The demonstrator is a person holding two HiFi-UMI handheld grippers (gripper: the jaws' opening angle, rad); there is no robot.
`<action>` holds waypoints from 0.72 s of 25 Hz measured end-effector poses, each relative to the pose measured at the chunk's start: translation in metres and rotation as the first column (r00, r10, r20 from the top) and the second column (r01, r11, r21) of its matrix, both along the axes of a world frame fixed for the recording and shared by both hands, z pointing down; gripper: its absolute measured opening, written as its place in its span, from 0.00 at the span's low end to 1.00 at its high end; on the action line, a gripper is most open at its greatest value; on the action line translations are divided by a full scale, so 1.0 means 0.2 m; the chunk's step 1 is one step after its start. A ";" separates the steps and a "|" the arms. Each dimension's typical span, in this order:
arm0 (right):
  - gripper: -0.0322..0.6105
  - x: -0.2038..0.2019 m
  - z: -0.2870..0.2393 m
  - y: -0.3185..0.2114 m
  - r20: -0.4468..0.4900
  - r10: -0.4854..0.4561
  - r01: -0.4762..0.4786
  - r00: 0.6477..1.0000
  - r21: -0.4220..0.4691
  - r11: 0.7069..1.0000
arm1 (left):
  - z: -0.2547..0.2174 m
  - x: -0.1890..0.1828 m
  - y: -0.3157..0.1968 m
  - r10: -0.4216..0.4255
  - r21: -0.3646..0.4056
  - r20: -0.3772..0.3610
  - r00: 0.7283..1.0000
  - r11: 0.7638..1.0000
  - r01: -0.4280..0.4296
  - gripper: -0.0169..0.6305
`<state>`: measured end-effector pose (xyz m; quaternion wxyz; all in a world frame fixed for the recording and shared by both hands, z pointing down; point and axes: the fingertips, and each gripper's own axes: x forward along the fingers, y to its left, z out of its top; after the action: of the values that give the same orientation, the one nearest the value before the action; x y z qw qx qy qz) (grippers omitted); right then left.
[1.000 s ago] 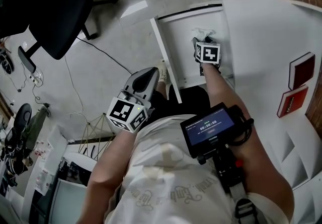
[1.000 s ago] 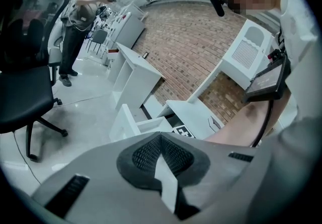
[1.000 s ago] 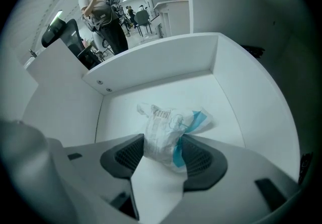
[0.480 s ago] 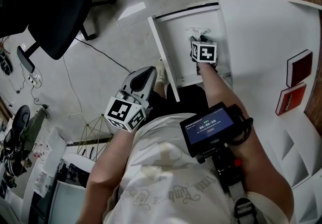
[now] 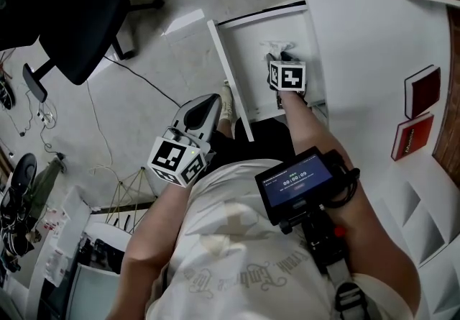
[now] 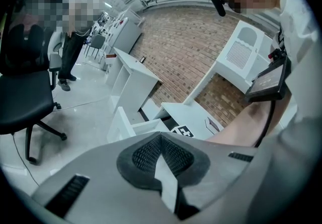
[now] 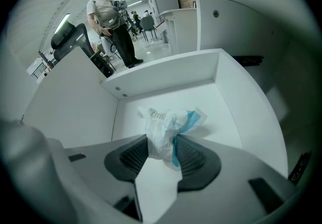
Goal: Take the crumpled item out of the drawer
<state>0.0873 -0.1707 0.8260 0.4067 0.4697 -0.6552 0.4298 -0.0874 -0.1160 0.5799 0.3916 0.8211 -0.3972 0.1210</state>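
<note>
The crumpled item is a white wrapper with a blue edge. It is pinched between the pads of my right gripper, just above the floor of the open white drawer. The jaws have just been closing on it. In the head view the right gripper points steeply down into the drawer, and a bit of the wrapper shows beyond its marker cube. My left gripper hangs left of the drawer, over the floor, jaws together and holding nothing.
A black office chair stands on the floor at the upper left, with cables trailing near it. Two red boxes lie on the white desk to the right. A person stands far behind the drawer.
The right gripper has lifted slightly with the wrapper in its jaws, drifting up-left in the head view. The left gripper has barely moved.
</note>
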 end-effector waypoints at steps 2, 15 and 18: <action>0.33 -0.01 -0.04 0.02 0.004 -0.011 0.011 1.000 0.011 1.000 | -0.02 -0.01 0.02 0.002 0.009 0.000 1.000 1.000 -0.002 0.06; 0.33 -0.05 -0.10 0.07 0.064 -0.038 0.034 0.997 0.054 0.998 | -0.05 0.02 0.09 0.008 0.053 0.004 1.000 0.999 -0.009 0.06; 0.33 -0.07 -0.18 0.10 0.066 -0.078 0.072 0.995 0.090 0.993 | -0.10 0.03 0.13 0.019 0.074 0.008 1.000 0.997 -0.020 0.06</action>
<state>0.0738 -0.1504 0.7894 0.3786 0.4470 -0.7042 0.4012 -0.0805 -0.0892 0.5608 0.3582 0.8384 -0.3950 0.1131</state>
